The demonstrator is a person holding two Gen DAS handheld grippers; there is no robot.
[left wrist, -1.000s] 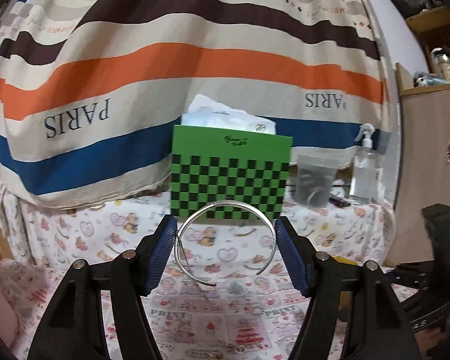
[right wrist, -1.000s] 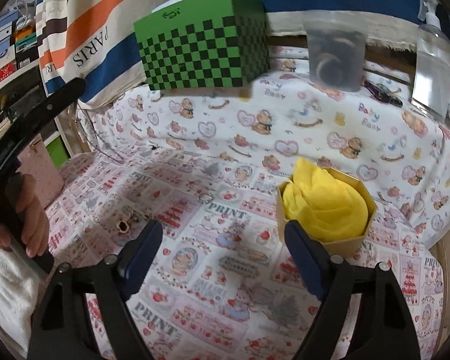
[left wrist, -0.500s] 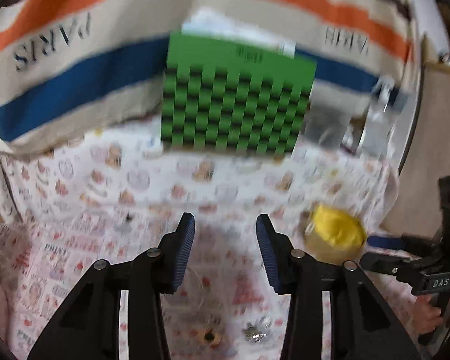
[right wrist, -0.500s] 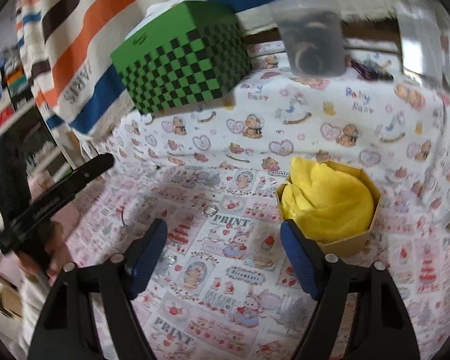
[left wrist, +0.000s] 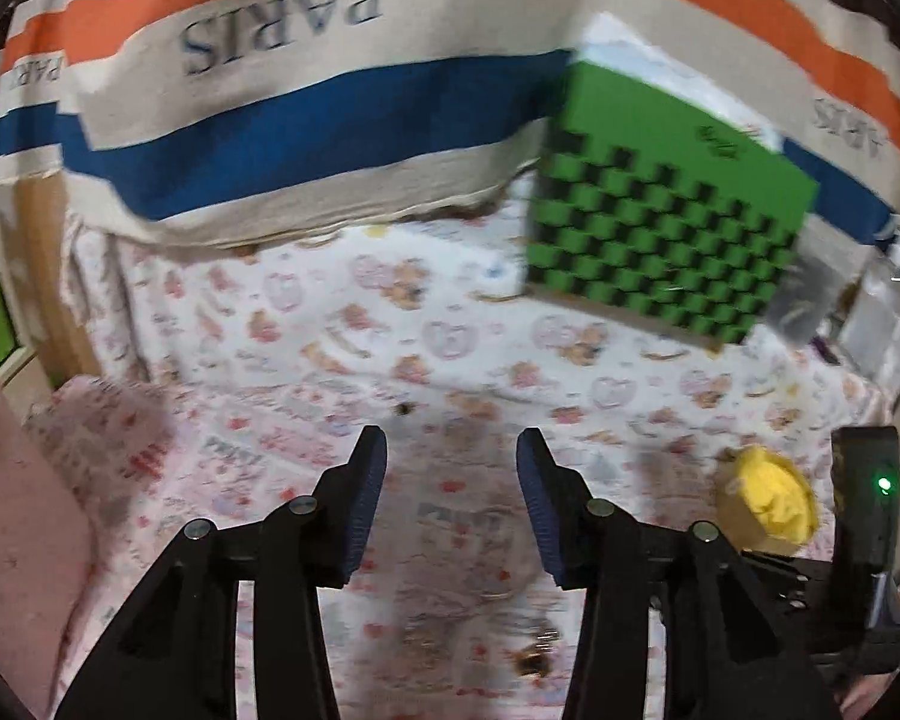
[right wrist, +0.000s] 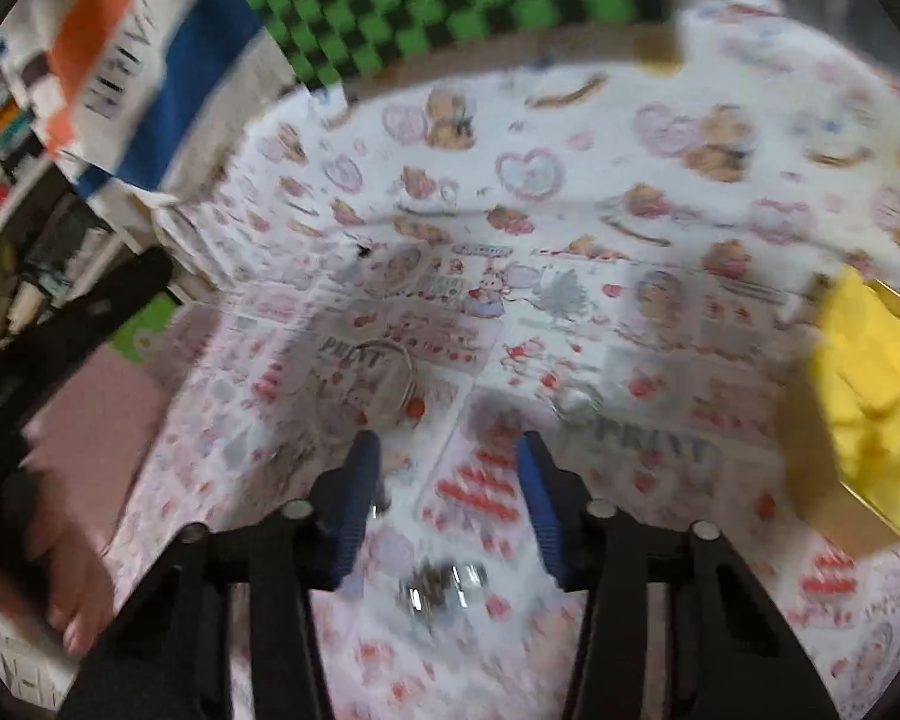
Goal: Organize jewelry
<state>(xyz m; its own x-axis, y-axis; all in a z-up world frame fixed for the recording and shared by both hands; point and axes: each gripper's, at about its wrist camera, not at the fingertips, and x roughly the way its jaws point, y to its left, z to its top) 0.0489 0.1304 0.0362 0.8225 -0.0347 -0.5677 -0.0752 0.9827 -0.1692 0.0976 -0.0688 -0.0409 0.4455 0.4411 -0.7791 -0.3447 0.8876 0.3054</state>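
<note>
Presently, we hold both grippers, left (left wrist: 450, 483) and right (right wrist: 447, 480), with jaws apart and empty; the bangle (right wrist: 384, 381) lies at 11 o'clock of the right jaws, the yellow-lined box (right wrist: 858, 414) at 3 o'clock, presumably its destination.

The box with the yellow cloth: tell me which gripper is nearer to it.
Probably right. The right gripper hovers beside the box with the yellow cloth, which looms large at its right; from the left gripper the box looks small and farther off.
</note>
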